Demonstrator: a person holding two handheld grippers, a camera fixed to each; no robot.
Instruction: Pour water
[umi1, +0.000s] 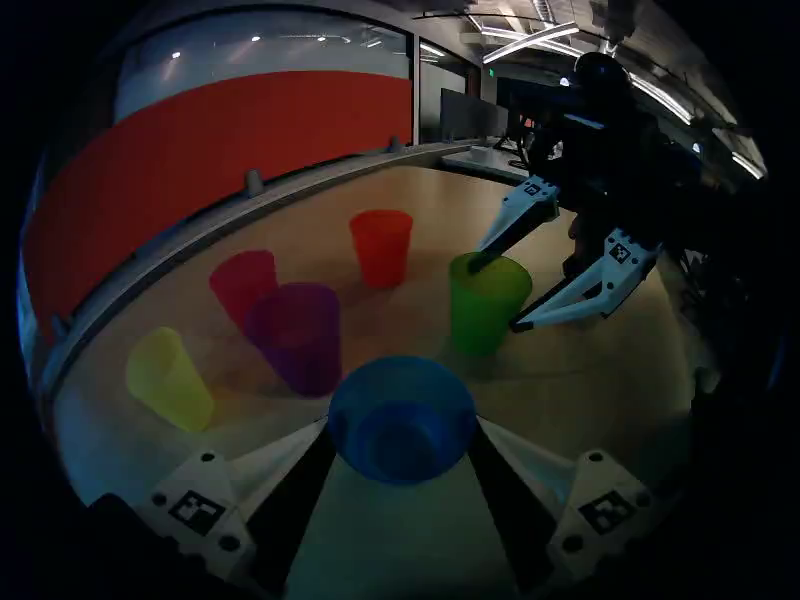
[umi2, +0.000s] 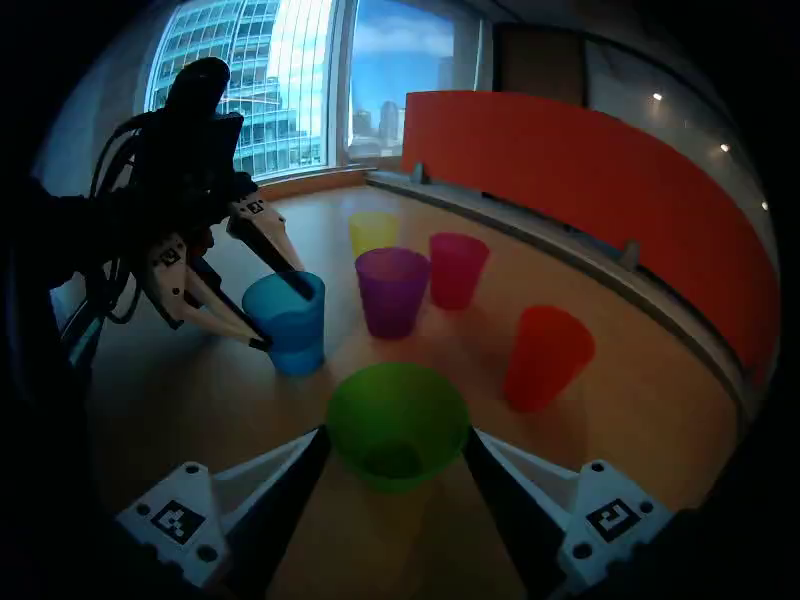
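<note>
Between my left gripper (umi1: 403, 428) fingers sits the blue cup (umi1: 402, 405), and they look closed onto its sides, one finger touching each side. Same deal on the other hand: my right gripper (umi2: 398, 432) is clamped around the green cup (umi2: 397, 412), a finger against each side. Both cups are upright with their bases on the table (umi1: 590, 395), a little apart from each other.

So progress-wise, I'd say barely started. I've got a grip on both cups and that's about it. Neither is lifted or tipped, so the actual pour is all ahead of me. Honestly I can't tell whether either cup has water in it, the plastic is tinted and the light is dim.

Four spare cups stand further back: red cup (umi1: 381, 247), pink cup (umi1: 243, 283), purple cup (umi1: 297, 338) right in front of the pink one, and yellow cup (umi1: 168, 378) off at the end.

Table is pale wood with a curved far edge, and a red partition (umi1: 220, 140) runs along it. Office-looking room, with big windows (umi2: 290, 90) facing high-rises and strip lights (umi1: 525, 40) overhead.
</note>
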